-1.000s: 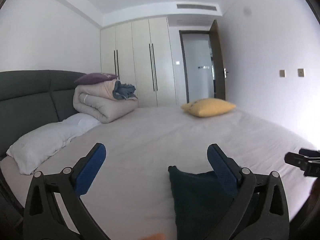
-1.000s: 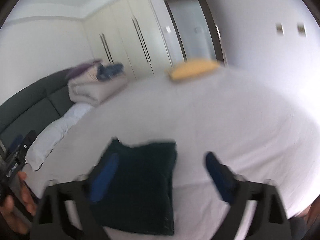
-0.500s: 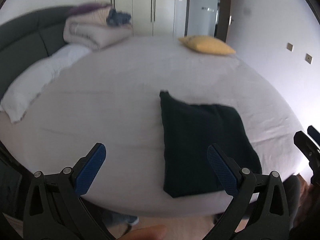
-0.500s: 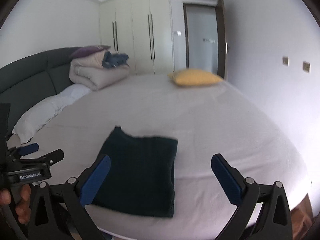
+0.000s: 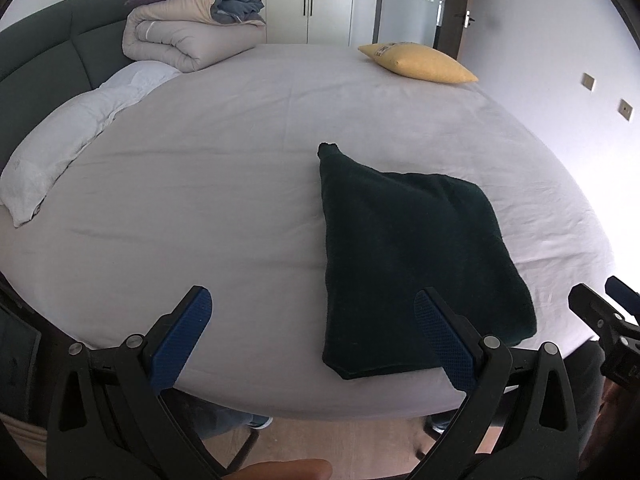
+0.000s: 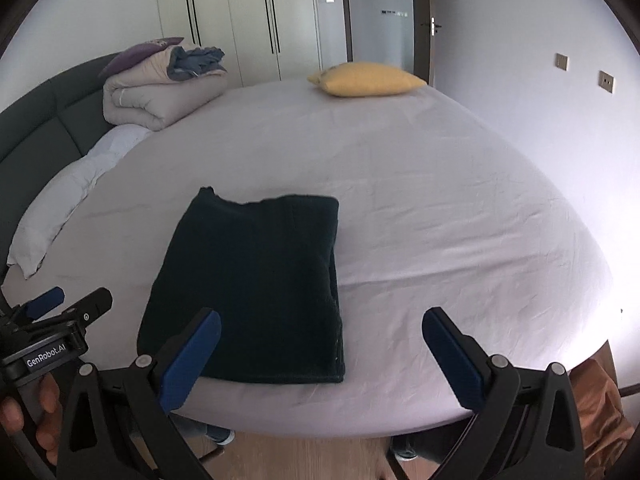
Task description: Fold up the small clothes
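Observation:
A dark green folded garment lies flat on the bed's light sheet near the front edge; it also shows in the right wrist view. My left gripper is open and empty, held above the bed's front edge to the left of the garment. My right gripper is open and empty, held above the front edge at the garment's right side. Each gripper shows at the edge of the other's view: the right one, the left one.
A white pillow and a rolled beige duvet lie at the left by the dark headboard. A yellow pillow lies at the far side. Wood floor shows below the bed edge.
Both grippers have lifted and pulled back from the bed, so the whole folded garment is now in view. Both stayed open and empty.

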`<state>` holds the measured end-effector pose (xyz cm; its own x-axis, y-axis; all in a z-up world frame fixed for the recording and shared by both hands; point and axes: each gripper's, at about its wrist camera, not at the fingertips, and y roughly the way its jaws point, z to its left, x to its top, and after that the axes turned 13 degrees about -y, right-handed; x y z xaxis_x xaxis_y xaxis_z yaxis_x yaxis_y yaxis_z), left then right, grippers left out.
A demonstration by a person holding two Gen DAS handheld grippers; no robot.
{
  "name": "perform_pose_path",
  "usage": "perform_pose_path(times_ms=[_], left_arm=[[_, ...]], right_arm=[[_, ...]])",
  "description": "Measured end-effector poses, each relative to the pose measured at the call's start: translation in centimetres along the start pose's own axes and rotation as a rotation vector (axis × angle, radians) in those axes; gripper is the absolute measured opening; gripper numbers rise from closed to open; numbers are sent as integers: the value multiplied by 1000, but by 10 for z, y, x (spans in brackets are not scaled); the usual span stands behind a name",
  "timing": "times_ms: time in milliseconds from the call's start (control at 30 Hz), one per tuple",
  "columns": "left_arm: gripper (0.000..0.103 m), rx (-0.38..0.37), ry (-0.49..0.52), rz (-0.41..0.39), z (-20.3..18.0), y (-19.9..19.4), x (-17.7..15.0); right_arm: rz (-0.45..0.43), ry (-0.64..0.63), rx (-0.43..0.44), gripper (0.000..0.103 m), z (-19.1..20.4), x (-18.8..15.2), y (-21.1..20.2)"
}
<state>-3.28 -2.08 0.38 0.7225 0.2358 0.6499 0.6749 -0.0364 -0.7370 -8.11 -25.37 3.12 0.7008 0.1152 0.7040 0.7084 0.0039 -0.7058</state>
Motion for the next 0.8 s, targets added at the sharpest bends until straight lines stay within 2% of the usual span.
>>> perform_pose_path(times_ms=[800], left_arm=[[103, -2, 7, 4, -2, 0, -6]], right_arm=[[-3, -15, -2, 103, -2, -2, 0]])
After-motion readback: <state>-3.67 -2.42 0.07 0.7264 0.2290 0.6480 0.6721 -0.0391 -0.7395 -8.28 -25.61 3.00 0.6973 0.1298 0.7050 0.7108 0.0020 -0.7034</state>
